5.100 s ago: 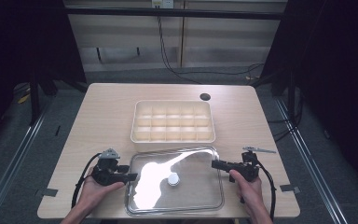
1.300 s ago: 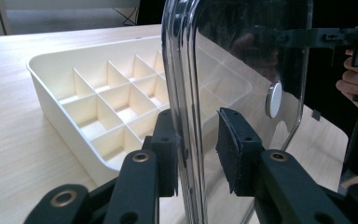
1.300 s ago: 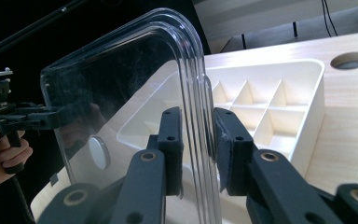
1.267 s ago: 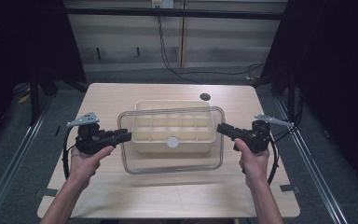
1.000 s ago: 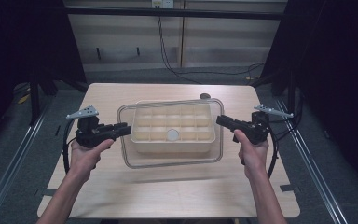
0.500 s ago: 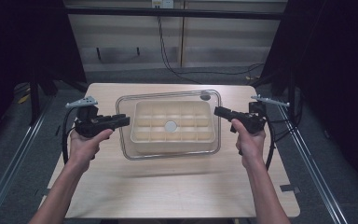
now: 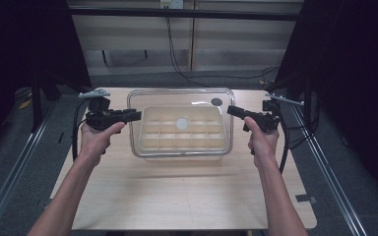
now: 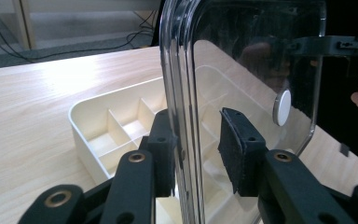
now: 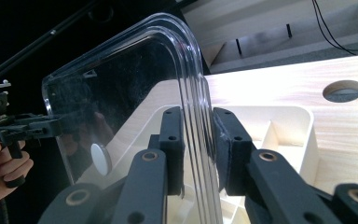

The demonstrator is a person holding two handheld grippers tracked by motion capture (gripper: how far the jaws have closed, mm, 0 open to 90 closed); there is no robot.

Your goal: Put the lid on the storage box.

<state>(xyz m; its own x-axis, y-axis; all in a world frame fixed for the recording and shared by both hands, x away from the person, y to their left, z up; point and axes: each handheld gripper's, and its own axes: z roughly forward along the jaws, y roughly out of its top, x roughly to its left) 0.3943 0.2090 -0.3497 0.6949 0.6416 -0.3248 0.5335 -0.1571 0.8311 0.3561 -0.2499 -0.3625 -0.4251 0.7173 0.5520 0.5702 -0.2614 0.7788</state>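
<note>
A clear plastic lid (image 7: 177,98) with a white round knob (image 7: 180,124) hangs level above a cream divided tray (image 7: 187,143) at the middle of the table. My left gripper (image 7: 134,115) is shut on the lid's left edge, and my right gripper (image 7: 232,110) is shut on its right edge. In the left gripper view the pads (image 8: 235,149) of the left gripper (image 8: 198,149) pinch the lid's rim (image 8: 186,93), with the tray (image 8: 107,126) below. In the right gripper view the right gripper (image 9: 200,144) clamps the lid (image 9: 130,93) over the tray (image 9: 284,126).
The light wooden table (image 7: 177,196) has bare room in front of the tray. A round cable hole (image 7: 216,102) sits near the far edge, seen through the lid. Dark frames and a grey floor surround the table.
The lid lay on the table's front part 5 s ago. Both grippers have lifted it and carried it away from the person, over the tray, a little farther in the last half second.
</note>
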